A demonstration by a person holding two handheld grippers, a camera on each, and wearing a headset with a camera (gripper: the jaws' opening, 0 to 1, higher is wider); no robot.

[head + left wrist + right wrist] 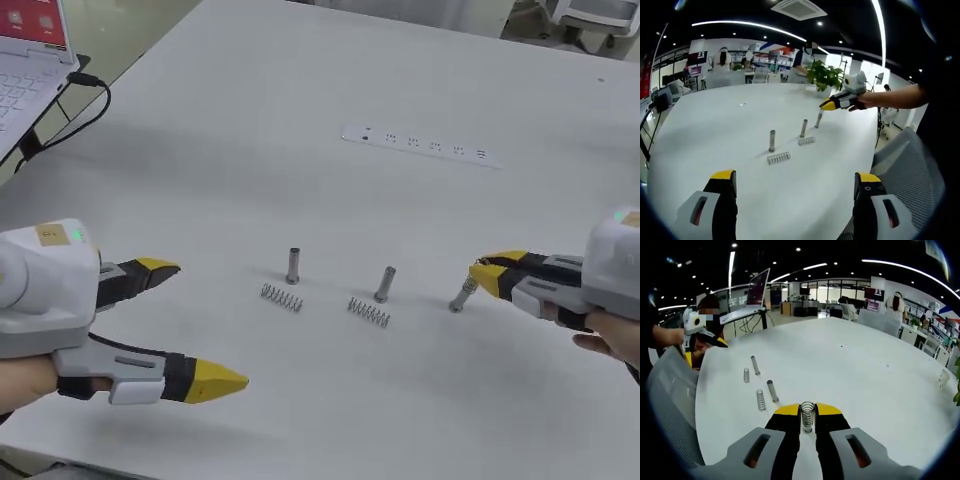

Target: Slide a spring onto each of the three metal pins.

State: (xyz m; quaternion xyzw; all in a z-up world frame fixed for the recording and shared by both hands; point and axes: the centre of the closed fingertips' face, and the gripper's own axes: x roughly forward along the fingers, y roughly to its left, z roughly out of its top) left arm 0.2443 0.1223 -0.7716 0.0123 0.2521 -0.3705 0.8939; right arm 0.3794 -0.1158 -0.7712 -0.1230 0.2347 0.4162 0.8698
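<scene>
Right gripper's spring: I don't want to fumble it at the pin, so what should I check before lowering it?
1. Spring clamped in right gripper: ok.
2. Nearest pin standing and bare: ok.
3. Spring centred over that pin's top: not ok; in the right gripper view the pin sits left of the jaws.
4. Spring's axis in line with the pin: cannot tell.
5. Left gripper open, away from the pins: ok.
6. One loose spring and another lying clear of that pin: ok.
</scene>
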